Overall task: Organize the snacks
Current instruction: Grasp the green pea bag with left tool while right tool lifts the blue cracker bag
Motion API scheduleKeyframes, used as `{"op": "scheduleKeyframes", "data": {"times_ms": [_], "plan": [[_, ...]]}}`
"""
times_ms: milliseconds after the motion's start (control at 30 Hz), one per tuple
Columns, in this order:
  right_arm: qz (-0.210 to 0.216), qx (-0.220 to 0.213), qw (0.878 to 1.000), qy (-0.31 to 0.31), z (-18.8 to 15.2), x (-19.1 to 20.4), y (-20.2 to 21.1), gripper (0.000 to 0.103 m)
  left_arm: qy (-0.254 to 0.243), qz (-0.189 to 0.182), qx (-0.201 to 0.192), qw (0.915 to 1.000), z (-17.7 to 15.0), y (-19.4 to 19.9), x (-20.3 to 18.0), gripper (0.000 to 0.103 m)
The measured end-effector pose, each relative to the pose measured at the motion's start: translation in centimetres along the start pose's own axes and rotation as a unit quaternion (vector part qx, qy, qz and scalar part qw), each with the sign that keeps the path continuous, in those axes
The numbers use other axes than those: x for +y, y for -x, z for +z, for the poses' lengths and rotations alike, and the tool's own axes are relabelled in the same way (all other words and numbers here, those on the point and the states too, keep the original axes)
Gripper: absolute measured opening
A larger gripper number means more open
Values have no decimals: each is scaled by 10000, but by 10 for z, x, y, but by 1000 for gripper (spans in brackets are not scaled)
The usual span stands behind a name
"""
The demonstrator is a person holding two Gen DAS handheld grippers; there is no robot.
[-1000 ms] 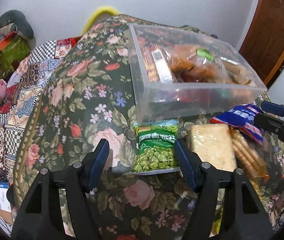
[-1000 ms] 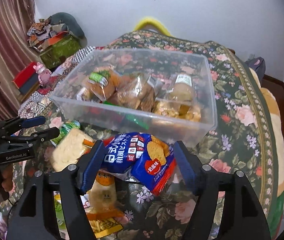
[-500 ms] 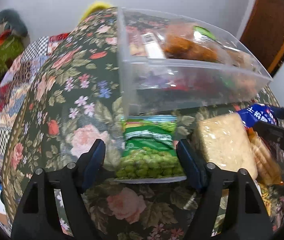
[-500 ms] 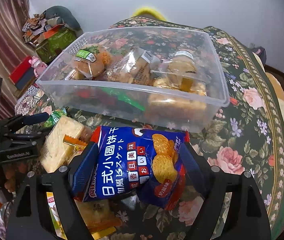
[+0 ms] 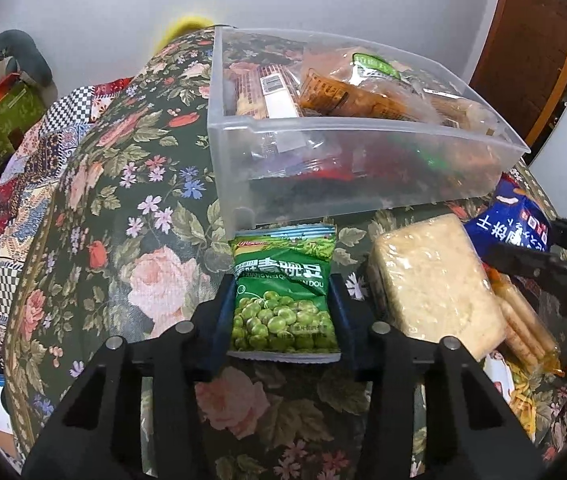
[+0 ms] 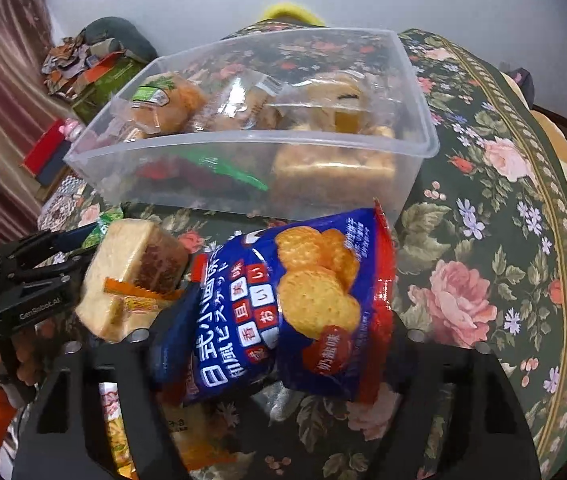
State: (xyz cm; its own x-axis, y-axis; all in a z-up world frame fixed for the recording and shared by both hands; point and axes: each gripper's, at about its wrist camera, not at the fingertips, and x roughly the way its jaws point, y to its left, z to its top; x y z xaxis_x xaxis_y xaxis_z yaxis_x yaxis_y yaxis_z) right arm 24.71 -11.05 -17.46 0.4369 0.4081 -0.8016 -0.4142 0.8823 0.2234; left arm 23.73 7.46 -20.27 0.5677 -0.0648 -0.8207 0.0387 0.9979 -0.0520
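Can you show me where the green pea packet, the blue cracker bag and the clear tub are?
green pea packet (image 5: pixel 281 300), left wrist view, front face
blue cracker bag (image 6: pixel 283 308), right wrist view, front face
clear tub (image 5: pixel 363 160), left wrist view, near wall

The blue biscuit bag hides the right gripper's jaws; at 7 o'clock, yellow packets lie half hidden.

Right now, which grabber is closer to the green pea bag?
Left. The left gripper has its fingers on both sides of the green pea bag. The right gripper is off to the side, closed on the blue cracker bag.
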Motion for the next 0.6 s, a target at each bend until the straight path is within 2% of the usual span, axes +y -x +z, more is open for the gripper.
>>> {"op": "scheduleKeyframes", "data": {"times_ms": [167, 300, 600], "plan": [[-37, -130, 9999, 97, -3, 5, 11, 61, -62, -36, -106, 9999, -5, 21, -2, 30], [-46, -295, 9995, 111, -3, 6, 24, 60, -18, -135, -243, 9996, -5, 41, -1, 17], [-24, -730, 9971, 205, 8, 10, 56, 60, 71, -190, -634, 9978, 5, 79, 2, 16]]}}
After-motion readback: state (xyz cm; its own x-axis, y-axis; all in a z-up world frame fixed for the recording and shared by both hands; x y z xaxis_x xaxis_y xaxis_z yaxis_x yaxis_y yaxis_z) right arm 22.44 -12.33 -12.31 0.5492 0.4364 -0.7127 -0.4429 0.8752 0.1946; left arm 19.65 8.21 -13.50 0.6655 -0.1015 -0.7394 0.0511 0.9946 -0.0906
